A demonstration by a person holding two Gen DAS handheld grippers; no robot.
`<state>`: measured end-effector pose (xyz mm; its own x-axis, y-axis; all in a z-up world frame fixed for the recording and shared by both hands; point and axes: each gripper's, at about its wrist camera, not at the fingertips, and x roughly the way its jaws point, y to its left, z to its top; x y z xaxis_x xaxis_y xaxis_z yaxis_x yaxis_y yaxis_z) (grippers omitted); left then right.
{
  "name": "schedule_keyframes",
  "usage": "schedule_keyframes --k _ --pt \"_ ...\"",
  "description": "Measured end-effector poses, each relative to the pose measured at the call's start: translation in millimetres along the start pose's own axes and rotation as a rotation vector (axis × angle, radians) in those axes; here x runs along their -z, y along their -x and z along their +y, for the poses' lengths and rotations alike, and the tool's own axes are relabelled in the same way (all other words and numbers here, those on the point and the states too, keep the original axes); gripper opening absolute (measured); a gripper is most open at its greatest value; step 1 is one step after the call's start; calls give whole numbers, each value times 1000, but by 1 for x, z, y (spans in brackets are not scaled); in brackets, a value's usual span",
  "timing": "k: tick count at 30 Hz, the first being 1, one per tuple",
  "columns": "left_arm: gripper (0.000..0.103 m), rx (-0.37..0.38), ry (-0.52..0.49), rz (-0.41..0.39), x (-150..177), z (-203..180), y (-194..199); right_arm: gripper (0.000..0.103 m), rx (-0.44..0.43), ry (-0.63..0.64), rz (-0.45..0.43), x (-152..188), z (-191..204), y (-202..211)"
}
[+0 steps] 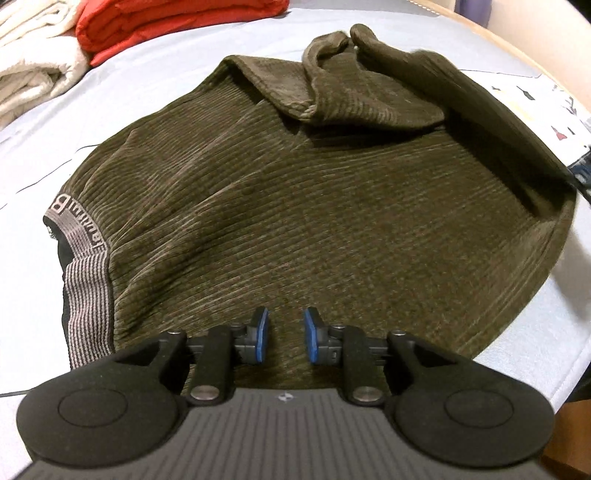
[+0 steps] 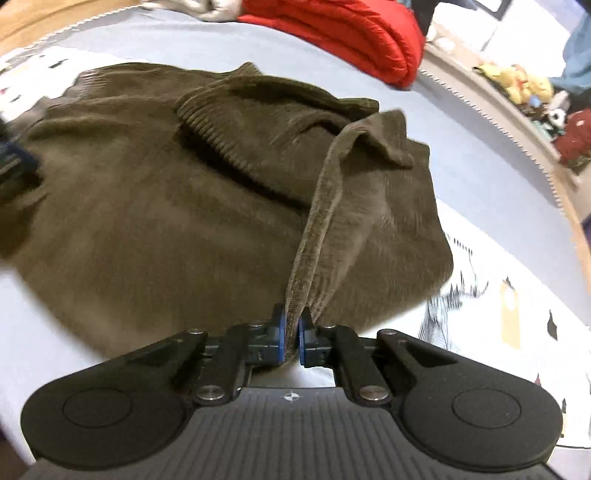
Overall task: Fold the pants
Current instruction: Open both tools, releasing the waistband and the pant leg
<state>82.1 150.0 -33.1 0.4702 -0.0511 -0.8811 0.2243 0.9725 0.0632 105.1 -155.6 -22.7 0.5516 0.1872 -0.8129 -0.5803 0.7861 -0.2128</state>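
Currently the right gripper (image 2: 291, 332) clamps a hem edge of the corduroy pants (image 2: 155, 206); the left gripper (image 1: 285, 339) hovers over the cloth near the waistband (image 1: 86, 280), jaws narrowly apart and empty. The pants lie half-folded on the blue bedsheet (image 2: 480, 177). Keep the hem taut and low, then carry it across toward the waistband. Beyond the pants, the red folded blanket (image 2: 354, 33) and the bed's wooden edge (image 2: 524, 133) limit travel; bare sheet beside the pants offers room.

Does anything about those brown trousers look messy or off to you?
Yes. The brown trousers are not flat: one leg end lies bunched and curled at the far side, and the right gripper pinches up a hem edge.
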Motion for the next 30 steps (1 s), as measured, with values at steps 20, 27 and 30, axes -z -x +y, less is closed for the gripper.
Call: schedule_keyframes --k 20,27,30 --pt "31 65 66 170 3 15 -32 47 -262 -496 -153 -8 -82 0" --pt "33 58 51 167 1 12 -35 51 -260 -665 -122 -41 -74 -63" --pt "34 64 48 162 0 12 -37 51 -245 -674 -94 -49 -72 -86"
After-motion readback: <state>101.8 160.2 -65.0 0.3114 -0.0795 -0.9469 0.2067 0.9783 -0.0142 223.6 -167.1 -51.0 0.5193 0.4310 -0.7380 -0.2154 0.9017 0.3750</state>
